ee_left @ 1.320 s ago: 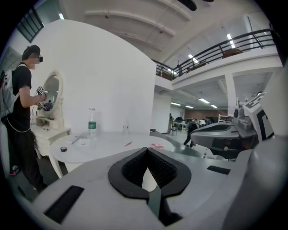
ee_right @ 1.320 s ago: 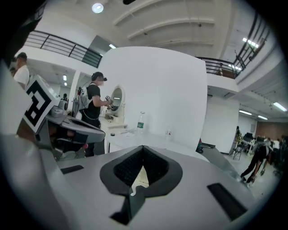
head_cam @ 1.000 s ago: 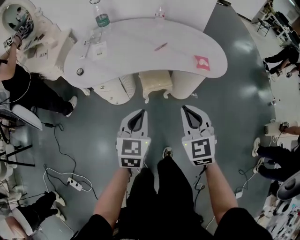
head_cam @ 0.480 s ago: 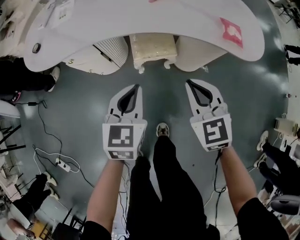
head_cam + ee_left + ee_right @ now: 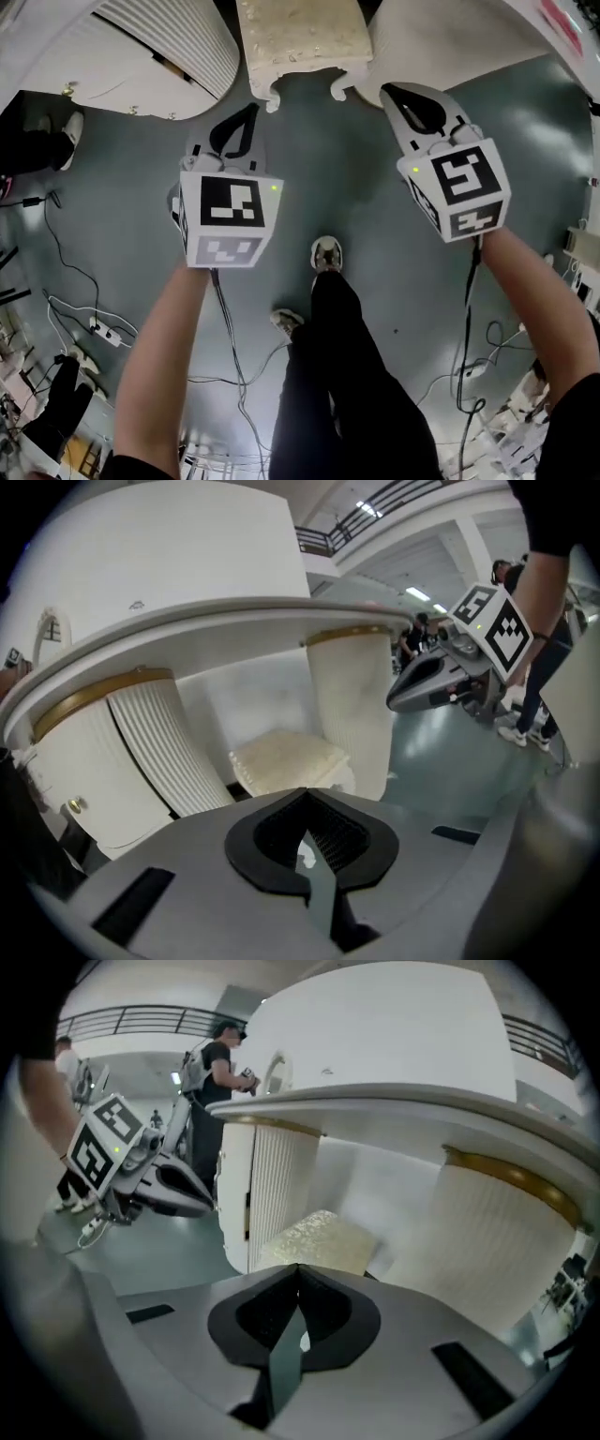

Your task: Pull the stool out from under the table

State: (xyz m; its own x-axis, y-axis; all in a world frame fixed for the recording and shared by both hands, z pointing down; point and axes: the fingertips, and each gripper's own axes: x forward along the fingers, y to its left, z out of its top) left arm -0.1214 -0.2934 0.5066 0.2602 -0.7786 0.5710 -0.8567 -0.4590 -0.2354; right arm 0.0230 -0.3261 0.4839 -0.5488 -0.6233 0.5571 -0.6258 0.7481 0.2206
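Note:
The stool has a cream cushion and white curled legs and stands tucked between the two ribbed white pedestals of the table. My left gripper is shut and empty, its tip just short of the stool's front left leg. My right gripper is also shut and empty, close to the front right leg. The left gripper view shows shut jaws aimed at the stool's cushion under the tabletop. In the right gripper view the shut jaws point at the cushion.
Cables and a power strip lie on the grey floor at left. The holder's own shoes stand behind the grippers. Another person's foot rests near the left pedestal. A person stands beyond the table.
Both grippers have dropped low and moved in toward the stool. The head view has closed in, so the tabletop has mostly left the frame. Both stay shut.

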